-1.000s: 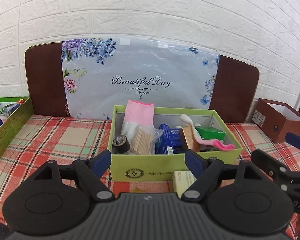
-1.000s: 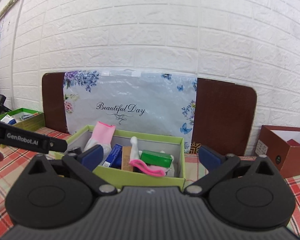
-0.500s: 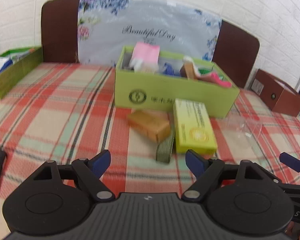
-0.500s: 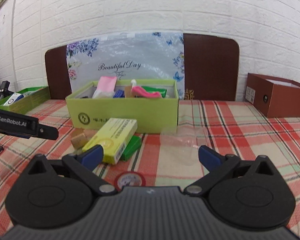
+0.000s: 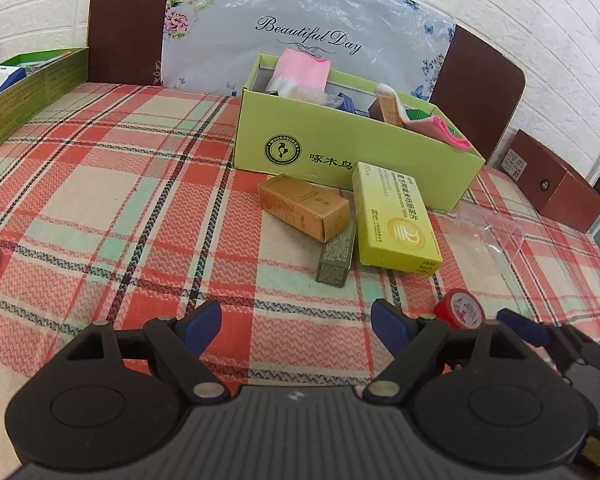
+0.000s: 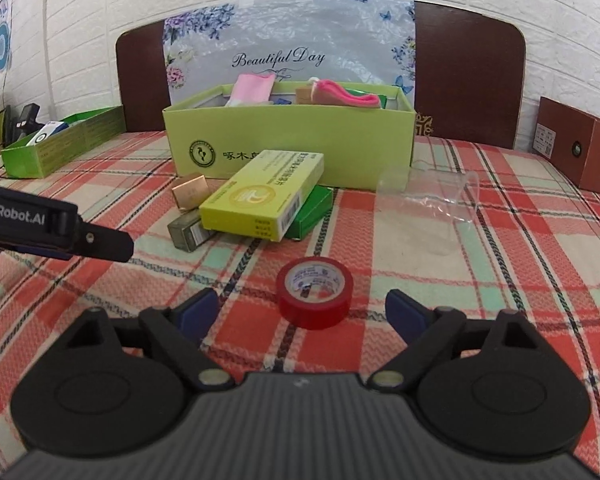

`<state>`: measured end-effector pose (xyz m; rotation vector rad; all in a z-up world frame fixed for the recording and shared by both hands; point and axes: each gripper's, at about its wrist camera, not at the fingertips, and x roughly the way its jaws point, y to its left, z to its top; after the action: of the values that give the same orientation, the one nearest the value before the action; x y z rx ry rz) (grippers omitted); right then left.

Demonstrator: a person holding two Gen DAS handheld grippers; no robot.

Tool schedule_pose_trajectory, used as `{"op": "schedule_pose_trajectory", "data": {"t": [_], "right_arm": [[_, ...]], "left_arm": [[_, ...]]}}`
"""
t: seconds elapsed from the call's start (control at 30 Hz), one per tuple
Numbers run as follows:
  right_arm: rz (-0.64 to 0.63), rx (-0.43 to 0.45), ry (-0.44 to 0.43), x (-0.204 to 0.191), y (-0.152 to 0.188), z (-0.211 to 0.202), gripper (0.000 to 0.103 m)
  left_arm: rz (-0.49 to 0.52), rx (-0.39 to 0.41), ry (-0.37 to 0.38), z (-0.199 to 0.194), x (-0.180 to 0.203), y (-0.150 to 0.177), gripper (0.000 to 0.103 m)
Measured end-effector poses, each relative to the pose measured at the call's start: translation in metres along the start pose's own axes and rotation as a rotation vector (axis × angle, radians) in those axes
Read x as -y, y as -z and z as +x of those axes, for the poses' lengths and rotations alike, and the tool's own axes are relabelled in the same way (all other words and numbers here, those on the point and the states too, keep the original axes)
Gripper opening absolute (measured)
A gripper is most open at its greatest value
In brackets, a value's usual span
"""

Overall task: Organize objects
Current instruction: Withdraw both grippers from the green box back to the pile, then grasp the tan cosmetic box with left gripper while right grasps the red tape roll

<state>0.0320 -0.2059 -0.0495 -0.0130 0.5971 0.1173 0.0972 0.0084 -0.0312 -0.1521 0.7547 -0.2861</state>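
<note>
A lime green box [image 5: 340,152] [image 6: 292,144] full of items stands mid-table. In front of it lie a yellow-green medicine box [image 5: 394,220] [image 6: 264,194], a gold carton [image 5: 304,206] [image 6: 191,192], an olive carton [image 5: 336,256] [image 6: 188,232] and a green box [image 6: 314,212]. A red tape roll [image 6: 314,286] [image 5: 458,314] sits just ahead of my open right gripper [image 6: 302,314], between its fingers' line. My left gripper [image 5: 296,324] is open and empty, above bare cloth short of the cartons.
A clear plastic piece [image 6: 432,196] [image 5: 496,232] lies right of the boxes. A second green tray [image 5: 24,88] [image 6: 60,140] is at the left, a brown box [image 5: 556,184] [image 6: 580,148] at the right. A floral board leans on the brick wall behind.
Both grippers pulled back from the green box and tilted down. The loose cartons, tape roll and plastic piece came into view. Both jaws stayed open.
</note>
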Motion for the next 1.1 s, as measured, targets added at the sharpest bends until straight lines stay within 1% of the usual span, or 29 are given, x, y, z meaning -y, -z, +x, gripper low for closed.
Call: {"op": "schedule_pose_trajectory", "data": {"t": [0.03, 0.2, 0.27, 0.3, 0.37, 0.43, 0.5, 0.63, 0.67, 0.7, 0.73, 0.77, 0.8, 0.83, 0.87, 0.93, 1.0, 1.1], "right_arm": [[-0.006, -0.004, 0.007, 0.0, -0.002, 0.003, 0.082], [-0.003, -0.021, 0.013, 0.001, -0.005, 0.016, 0.077], [-0.006, -0.032, 0.013, 0.002, -0.005, 0.019, 0.069], [-0.003, -0.038, 0.013, 0.002, -0.005, 0.02, 0.059], [0.004, -0.046, 0.018, 0.004, -0.004, 0.02, 0.046], [0.003, -0.05, 0.011, 0.005, -0.005, 0.018, 0.046], [0.005, -0.057, -0.014, 0.005, -0.004, 0.015, 0.046], [-0.007, -0.062, -0.034, 0.0, 0.001, 0.007, 0.046], [-0.01, -0.063, -0.035, -0.001, 0.002, 0.006, 0.046], [-0.01, -0.063, -0.036, -0.002, 0.003, 0.005, 0.046], [-0.009, -0.064, -0.038, -0.002, 0.003, 0.003, 0.046], [-0.008, -0.065, -0.041, -0.002, 0.003, 0.002, 0.046], [-0.006, -0.066, -0.043, -0.001, 0.003, 0.001, 0.046], [-0.004, -0.068, -0.046, -0.001, 0.003, 0.0, 0.046], [0.0, -0.069, -0.052, -0.001, 0.004, -0.001, 0.046], [0.007, -0.073, -0.068, -0.001, 0.004, -0.003, 0.046], [0.004, -0.076, -0.086, -0.002, 0.005, -0.007, 0.046], [0.005, -0.089, -0.128, -0.004, 0.008, -0.015, 0.046]], "left_arm": [[-0.008, 0.001, -0.002, 0.001, 0.0, -0.002, 0.085], [-0.047, 0.026, -0.027, 0.008, -0.002, -0.016, 0.085], [-0.084, 0.04, -0.034, 0.014, -0.003, -0.028, 0.085], [-0.105, 0.046, -0.036, 0.016, -0.003, -0.033, 0.085], [-0.144, 0.062, -0.027, 0.023, -0.003, -0.046, 0.085], [-0.161, 0.069, -0.03, 0.033, -0.001, -0.056, 0.085], [-0.166, 0.057, -0.053, 0.046, 0.001, -0.064, 0.085], [-0.174, -0.001, -0.063, 0.073, 0.001, -0.075, 0.085], [-0.179, -0.018, -0.045, 0.078, -0.002, -0.076, 0.083], [-0.181, -0.022, -0.017, 0.079, -0.004, -0.076, 0.076], [-0.178, -0.027, 0.01, 0.079, -0.007, -0.075, 0.051], [-0.171, -0.039, 0.024, 0.078, -0.01, -0.073, 0.044], [-0.164, -0.039, 0.024, 0.076, -0.013, -0.072, 0.041], [-0.143, -0.038, 0.013, 0.071, -0.016, -0.069, 0.036], [-0.121, -0.043, 0.0, 0.067, -0.019, -0.065, 0.033], [-0.091, -0.052, -0.005, 0.056, -0.026, -0.053, 0.033], [-0.068, -0.054, 0.008, 0.04, -0.032, -0.041, 0.033], [-0.002, -0.082, 0.018, 0.012, -0.033, -0.02, 0.033]]}}
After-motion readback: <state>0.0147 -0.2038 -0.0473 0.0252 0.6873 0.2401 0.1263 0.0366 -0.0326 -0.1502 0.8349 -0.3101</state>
